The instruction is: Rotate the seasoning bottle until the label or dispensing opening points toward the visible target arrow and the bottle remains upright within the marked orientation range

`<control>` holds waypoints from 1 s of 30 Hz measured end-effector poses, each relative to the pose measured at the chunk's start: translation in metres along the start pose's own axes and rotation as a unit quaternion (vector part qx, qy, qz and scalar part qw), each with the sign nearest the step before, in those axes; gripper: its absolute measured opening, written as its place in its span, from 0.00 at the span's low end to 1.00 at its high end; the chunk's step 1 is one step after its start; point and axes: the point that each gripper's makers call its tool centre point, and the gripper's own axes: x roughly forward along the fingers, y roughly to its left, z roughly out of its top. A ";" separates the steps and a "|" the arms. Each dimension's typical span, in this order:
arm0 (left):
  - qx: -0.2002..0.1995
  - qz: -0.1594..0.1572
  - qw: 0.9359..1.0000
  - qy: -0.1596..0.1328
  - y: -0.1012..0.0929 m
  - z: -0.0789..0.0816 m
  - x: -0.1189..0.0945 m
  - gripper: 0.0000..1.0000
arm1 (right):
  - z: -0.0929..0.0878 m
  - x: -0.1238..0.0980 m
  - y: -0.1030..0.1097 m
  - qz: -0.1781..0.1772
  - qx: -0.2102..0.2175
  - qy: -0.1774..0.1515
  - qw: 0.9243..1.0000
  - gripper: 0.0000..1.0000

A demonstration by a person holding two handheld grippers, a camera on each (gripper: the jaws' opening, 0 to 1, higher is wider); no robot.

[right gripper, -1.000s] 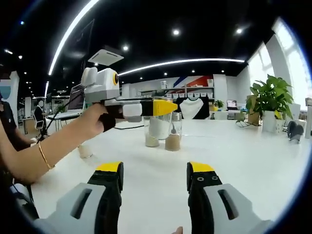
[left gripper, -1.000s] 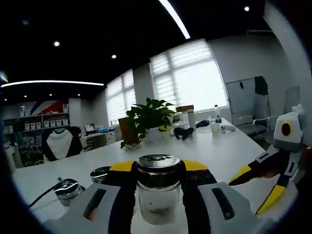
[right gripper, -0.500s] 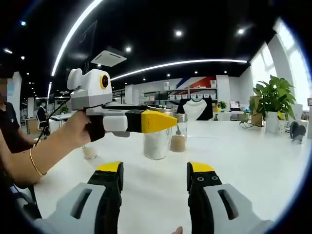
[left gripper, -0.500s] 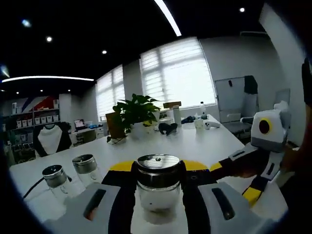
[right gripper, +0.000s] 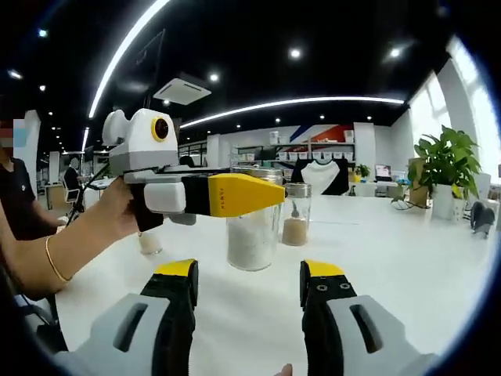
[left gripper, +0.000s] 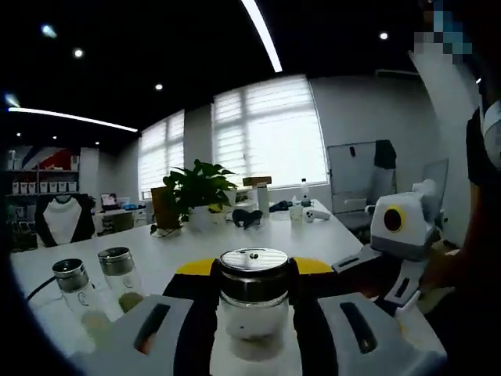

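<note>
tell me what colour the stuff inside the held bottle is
White, a pale grainy fill in the seasoning bottle held by the left gripper; clearest in the right gripper view.

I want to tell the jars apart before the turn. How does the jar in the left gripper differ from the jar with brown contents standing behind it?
The held jar is clamped between the left gripper jaws; the brown-filled jar stands free on the white table. The held jar holds pale whitish grains, the other brown powder. In the right gripper view the held jar looks larger, being nearer. Both are clear glass, upright, with metal lids.
</note>
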 end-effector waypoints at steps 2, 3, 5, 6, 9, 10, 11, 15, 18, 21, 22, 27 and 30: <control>-0.005 -0.005 1.000 0.002 -0.003 -0.001 0.001 0.37 | 0.000 0.001 0.000 0.002 0.000 0.000 1.000 0.51; 0.002 -0.010 1.000 0.009 -0.006 -0.003 0.002 0.37 | -0.001 0.001 0.000 0.003 0.000 0.001 1.000 0.51; 0.024 -0.017 0.999 0.033 -0.013 -0.012 0.006 0.37 | -0.002 0.003 0.001 0.005 -0.001 0.003 1.000 0.51; 0.023 -0.021 0.999 0.035 -0.014 -0.014 0.008 0.37 | -0.002 0.003 0.001 0.006 -0.002 0.004 1.000 0.51; 0.007 -0.034 0.999 0.033 -0.017 -0.016 0.009 0.37 | -0.001 0.007 0.000 0.011 0.001 0.002 1.000 0.51; 0.001 -0.041 0.999 0.029 -0.020 -0.015 0.009 0.37 | -0.001 0.007 0.000 0.011 0.001 0.001 1.000 0.51; -0.007 -0.047 0.999 0.024 -0.021 -0.014 0.009 0.37 | 0.000 0.008 -0.001 0.011 0.000 0.001 1.000 0.51; -0.029 -0.056 0.998 0.014 -0.024 -0.012 0.007 0.37 | 0.000 0.010 -0.001 0.018 0.001 -0.001 1.000 0.48; -0.028 -0.061 0.998 0.013 -0.025 -0.010 0.006 0.37 | -0.001 0.010 0.000 0.020 -0.002 0.001 1.000 0.48; -0.032 -0.067 0.997 0.008 -0.026 -0.007 0.004 0.37 | -0.002 0.010 -0.003 0.020 -0.005 0.003 1.000 0.48; -0.037 -0.068 0.997 0.006 -0.026 -0.005 0.003 0.37 | -0.003 0.010 -0.004 0.020 -0.007 0.005 1.000 0.48; -0.035 -0.073 0.997 -0.001 -0.030 0.000 0.001 0.37 | 0.007 0.009 -0.009 0.035 -0.008 -0.010 0.999 0.47; -0.037 -0.078 0.996 -0.006 -0.032 0.001 0.002 0.37 | 0.019 0.009 0.001 0.079 0.008 -0.042 0.996 0.42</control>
